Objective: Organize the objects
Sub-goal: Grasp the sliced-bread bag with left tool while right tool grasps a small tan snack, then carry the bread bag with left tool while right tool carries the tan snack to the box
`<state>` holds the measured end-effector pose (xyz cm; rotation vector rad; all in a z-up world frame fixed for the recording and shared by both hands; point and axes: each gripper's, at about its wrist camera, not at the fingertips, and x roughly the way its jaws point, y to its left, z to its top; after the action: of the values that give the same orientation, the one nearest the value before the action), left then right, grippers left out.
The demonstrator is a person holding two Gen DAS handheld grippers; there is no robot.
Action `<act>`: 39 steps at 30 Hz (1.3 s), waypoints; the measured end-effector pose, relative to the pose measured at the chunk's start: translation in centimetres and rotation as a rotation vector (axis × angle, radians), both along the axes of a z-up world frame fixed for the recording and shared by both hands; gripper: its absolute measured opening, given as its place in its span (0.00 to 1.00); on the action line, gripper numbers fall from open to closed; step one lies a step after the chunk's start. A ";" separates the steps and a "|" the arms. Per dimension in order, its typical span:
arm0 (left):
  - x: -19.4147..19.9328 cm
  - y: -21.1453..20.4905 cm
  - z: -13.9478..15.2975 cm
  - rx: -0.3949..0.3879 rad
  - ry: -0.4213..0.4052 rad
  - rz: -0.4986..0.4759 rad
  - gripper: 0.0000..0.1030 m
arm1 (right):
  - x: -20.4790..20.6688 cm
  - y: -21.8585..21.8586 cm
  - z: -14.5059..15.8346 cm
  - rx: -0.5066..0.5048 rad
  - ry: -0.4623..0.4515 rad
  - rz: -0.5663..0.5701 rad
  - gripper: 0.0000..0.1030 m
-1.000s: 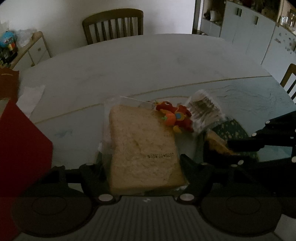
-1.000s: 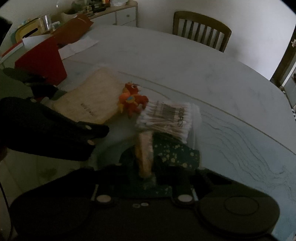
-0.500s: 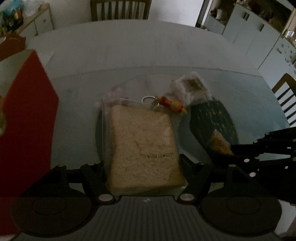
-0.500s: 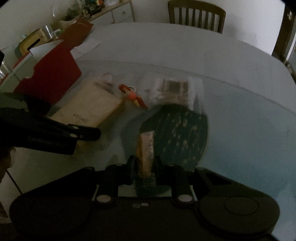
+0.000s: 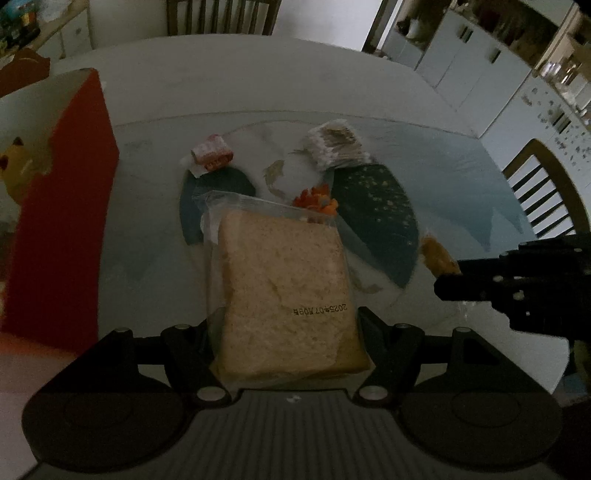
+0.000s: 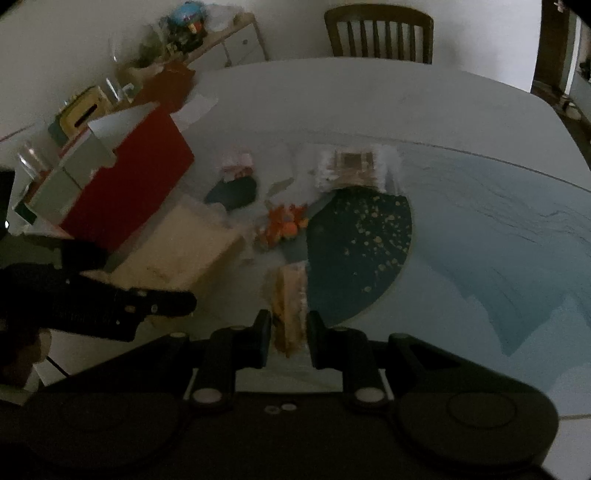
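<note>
A bagged slice of bread [image 5: 284, 288] hangs above the table, with my left gripper [image 5: 282, 336] shut on its near end. My right gripper [image 6: 289, 325] is shut on a small yellow-brown wrapped snack [image 6: 290, 295], also held off the table. In the left wrist view the right gripper [image 5: 454, 284] shows at the right with the snack [image 5: 436, 254]. Below lie a bag of cotton swabs [image 5: 336, 146], an orange-red plush toy [image 5: 316, 199], a dark green dotted mat [image 5: 376, 218] and a small pink packet [image 5: 212, 153].
An open red box [image 5: 62, 206] stands at the left of the table with a yellow toy [image 5: 14, 166] inside. Chairs stand at the far side [image 6: 378, 33] and the right [image 5: 543, 192]. A cluttered sideboard [image 6: 177, 40] runs along the wall.
Both grippers have risen with the bread and the snack still held and now look more steeply down at the table. The pink packet has come into view.
</note>
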<state>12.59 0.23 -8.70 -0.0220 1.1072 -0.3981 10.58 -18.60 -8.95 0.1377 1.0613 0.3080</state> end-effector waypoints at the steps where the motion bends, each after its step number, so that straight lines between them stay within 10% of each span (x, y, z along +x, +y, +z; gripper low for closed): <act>1: -0.2 0.1 0.2 -0.009 -0.007 -0.001 0.71 | -0.2 0.1 0.4 0.007 -0.005 -0.003 0.19; 22: -1.6 9.2 8.2 -0.145 -0.173 0.029 0.72 | 0.6 8.0 8.4 0.064 -0.141 -0.002 0.19; 39: 1.4 21.0 9.0 -0.111 -0.173 0.083 0.72 | 4.6 19.1 9.4 0.057 -0.169 0.051 0.19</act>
<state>13.98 21.20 0.26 -0.1287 0.9100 -0.3795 15.19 0.48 0.43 0.1337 0.8901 0.3891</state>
